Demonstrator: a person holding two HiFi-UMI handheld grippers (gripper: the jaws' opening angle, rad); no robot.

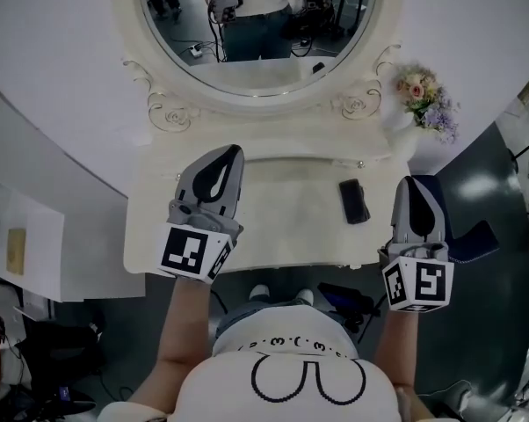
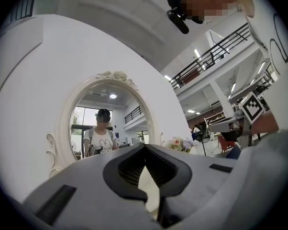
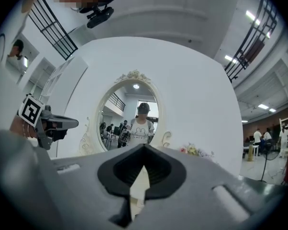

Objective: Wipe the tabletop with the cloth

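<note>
I hold my left gripper (image 1: pixel 233 152) and right gripper (image 1: pixel 414 183) closed and empty near the front corners of the tabletop (image 1: pixel 286 236), a phone (image 1: pixel 353 201) between them.

Tabletop (image 1: pixel 291 227) cream; phone (image 1: pixel 353 201) black; flowers (image 1: pixel 427 99) pink, lilac; mirror frame (image 1: pixel 172 114) white, scrollwork pattern.

Right gripper (image 3: pixel 143 147), 2 jaws closed and empty — oval mirror (image 3: pixel 128 115) ahead, flowers (image 3: pixel 194 151) beside

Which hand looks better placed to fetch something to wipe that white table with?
Probably the right. The right hand-held gripper hangs beside a dark blue thing, maybe the cloth; the left hand-held gripper is over the table, farther off. Both are shut, empty.
</note>
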